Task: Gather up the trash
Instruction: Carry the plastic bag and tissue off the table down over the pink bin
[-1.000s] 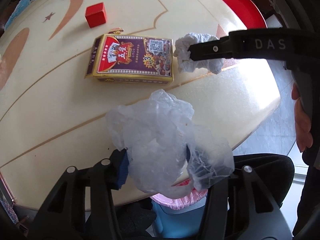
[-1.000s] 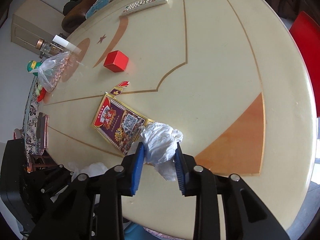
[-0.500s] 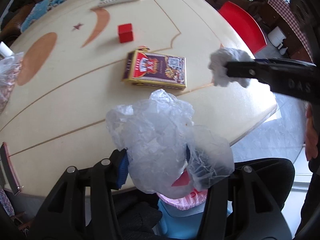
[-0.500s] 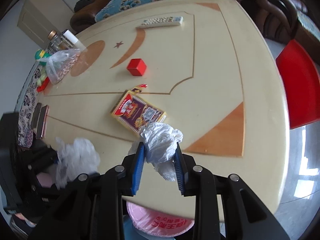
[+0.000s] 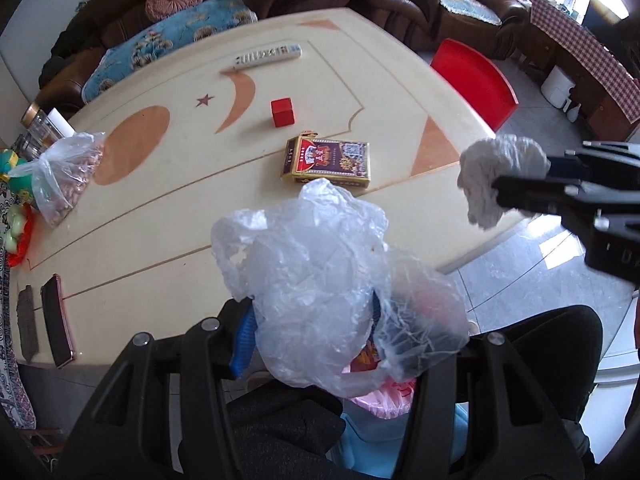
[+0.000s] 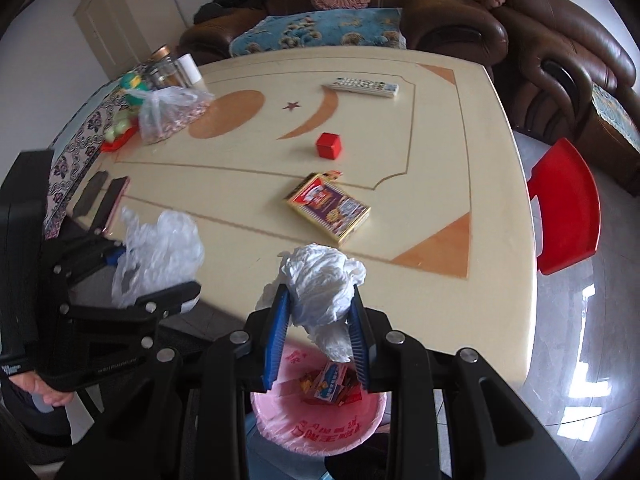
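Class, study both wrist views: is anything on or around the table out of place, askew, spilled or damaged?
Nothing looks spilled or broken. The card box lies askew to the table's inlaid lines, with a small flap open at its far end. The crumpled tissue and clear plastic bag are held in the grippers, off the table.

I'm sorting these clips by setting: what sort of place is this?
Most likely a home living room: a brown leather sofa with patterned cushions stands behind a cream table holding a TV remote, and a bin lined with a pink bag sits by the table's near edge.
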The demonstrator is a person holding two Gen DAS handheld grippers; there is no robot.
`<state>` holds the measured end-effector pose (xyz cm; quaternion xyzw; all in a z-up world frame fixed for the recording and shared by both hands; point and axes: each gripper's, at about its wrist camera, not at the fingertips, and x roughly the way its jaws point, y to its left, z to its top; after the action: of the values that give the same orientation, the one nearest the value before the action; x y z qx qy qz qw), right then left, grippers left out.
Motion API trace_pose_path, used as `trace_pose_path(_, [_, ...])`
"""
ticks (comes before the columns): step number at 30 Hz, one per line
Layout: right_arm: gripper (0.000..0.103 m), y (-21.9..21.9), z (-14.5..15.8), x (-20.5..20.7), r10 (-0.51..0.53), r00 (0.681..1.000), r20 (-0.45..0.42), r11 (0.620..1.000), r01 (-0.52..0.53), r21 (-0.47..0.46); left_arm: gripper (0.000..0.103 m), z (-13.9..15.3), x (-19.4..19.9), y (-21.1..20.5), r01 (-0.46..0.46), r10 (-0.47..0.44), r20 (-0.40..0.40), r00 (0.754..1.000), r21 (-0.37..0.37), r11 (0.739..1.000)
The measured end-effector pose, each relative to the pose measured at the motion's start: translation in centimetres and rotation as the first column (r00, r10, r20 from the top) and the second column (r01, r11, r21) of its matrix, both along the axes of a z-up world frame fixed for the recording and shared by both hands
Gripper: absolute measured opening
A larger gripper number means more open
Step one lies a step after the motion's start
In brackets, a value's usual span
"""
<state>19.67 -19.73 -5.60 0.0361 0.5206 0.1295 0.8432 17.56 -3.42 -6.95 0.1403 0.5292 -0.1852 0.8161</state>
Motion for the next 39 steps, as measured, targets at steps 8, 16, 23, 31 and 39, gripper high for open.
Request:
trace_pose_path(8, [0.029,0.9,0.6,-5.1,0.018,1.000,0.013,1.000,-0.018,-0.025,0.050,1.5,-3.5,0.2,0.028,-0.028,0.046,0.999,-0.006,1.000])
trace_pose_path(16, [0.029,1.1,0.1,-8.6,0.010,1.000,0.003,0.999,-0.010,-0.035,0.050,1.1,-6.2,0.2,0.058,-0.057,0.040,0.998,-0.019,0.998])
trace_pose_path(23, [0.029,1.7,-2.1,-10.4,0.010,0.999,-0.039,1.000,-0.011,-0.027,0.050,-1.3,-8.1,-0.3,0.081,-0.081,-0.004,0.997,-0.010,0.997])
trace_pose_path(31, [0.029,1.6,-4.2,-11.1,0.003,0.997,-0.081,1.000,-0.004,-0.022,0.050,-4.0,-8.9,-0.4,0.089,-0.089,-0.059,0.994,-0.001,0.996])
trace_pose_path(39, [0.029,1.5,-6.6,-10.8,-0.001,0.992,-0.125,1.000,-0.001,-0.018,0.050,-6.3,-8.8,-0.7,0.099,-0.098,-0.108,0.989,0.004,0.995])
